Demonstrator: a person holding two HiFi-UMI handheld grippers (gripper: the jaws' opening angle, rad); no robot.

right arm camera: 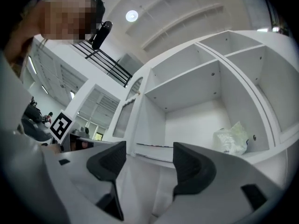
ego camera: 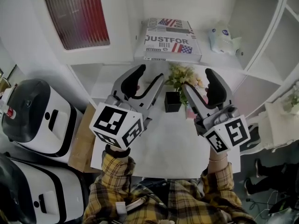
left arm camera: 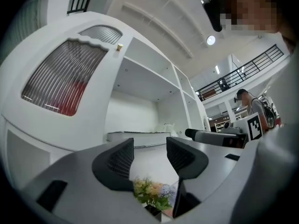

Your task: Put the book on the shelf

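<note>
Only head view shows book [ego camera: 168,38] cover, gripper views show jaws apart

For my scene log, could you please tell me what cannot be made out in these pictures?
Book: head view, cover print too small to read fully; gripper views show only its edge.
Flowers: head view, partly behind the right tool; left gripper view, cut off by the bottom edge.
Pale bundle beside the book: too blurred in every view to identify.
</note>
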